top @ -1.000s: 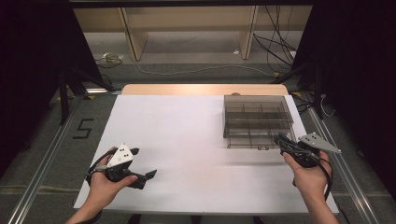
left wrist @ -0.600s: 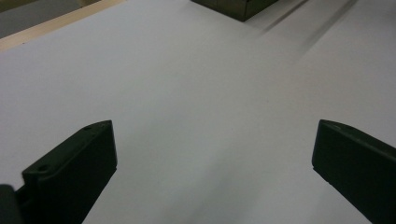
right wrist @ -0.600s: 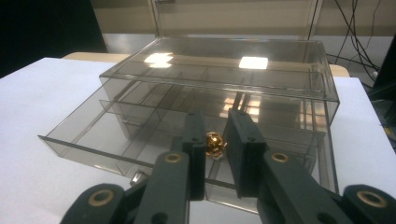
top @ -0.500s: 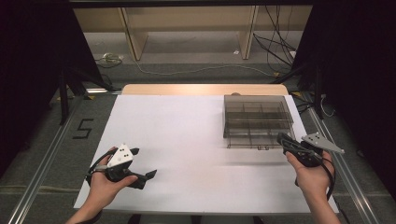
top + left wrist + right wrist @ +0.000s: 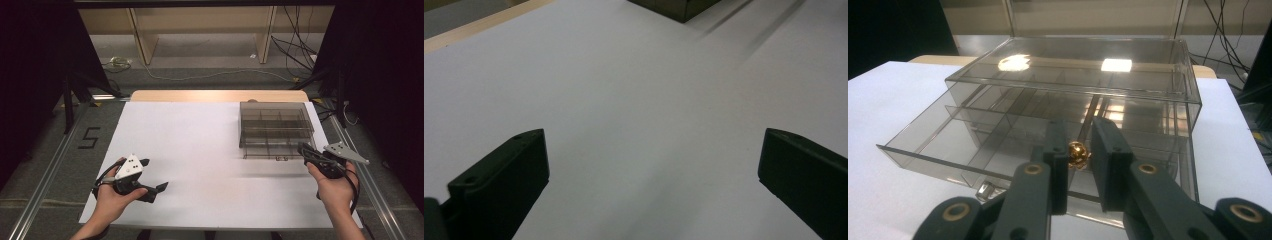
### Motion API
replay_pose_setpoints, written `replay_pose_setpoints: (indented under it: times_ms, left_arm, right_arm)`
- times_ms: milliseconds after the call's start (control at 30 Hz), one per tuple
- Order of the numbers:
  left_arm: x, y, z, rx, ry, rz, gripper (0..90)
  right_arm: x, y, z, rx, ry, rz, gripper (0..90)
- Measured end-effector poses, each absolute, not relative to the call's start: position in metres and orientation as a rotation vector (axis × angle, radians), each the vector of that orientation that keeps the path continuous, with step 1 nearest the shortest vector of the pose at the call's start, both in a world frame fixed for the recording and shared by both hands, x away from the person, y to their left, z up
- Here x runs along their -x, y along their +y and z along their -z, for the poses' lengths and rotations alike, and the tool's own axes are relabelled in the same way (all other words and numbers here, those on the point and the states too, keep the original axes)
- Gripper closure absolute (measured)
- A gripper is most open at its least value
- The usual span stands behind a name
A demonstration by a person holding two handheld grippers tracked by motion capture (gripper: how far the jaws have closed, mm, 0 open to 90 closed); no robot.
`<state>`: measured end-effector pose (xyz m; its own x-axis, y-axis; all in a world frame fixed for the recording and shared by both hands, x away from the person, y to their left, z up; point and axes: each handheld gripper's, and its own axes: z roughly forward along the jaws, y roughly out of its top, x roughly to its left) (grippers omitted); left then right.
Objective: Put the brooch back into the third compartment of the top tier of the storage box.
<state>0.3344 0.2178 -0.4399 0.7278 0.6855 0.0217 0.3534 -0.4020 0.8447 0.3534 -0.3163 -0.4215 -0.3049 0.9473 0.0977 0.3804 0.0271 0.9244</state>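
**Smoked plastic, matt black and one bright gold gleam**

Up close now on the clear smoke-grey plastic drawer box: glossy, glass-smooth walls, throwing back two hard white glints off its lid. Its pulled-out drawer shows the same see-through sheen, thin dividers and all. There's the small round gold knob, polished like metal, mirror-bright. Either side of it, the right gripper has matt black plastic fingers, faintly grainy, with dull brass-coloured rivets at the joints. Over to the left gripper: same flat black plastic, no shine. Beneath everything, the white surface looks smooth, matt, paper-like, edged by a pale wood strip.
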Motion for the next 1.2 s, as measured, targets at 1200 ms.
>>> replay_pose_setpoints:
  times_ms: [1200]
  left_arm:
    - [-0.335,0.216,0.441,-2.029,0.785,-0.464,0.0]
  right_arm:
    - [-0.366,-0.321,0.422,-1.379,1.712,-1.244,78.6]
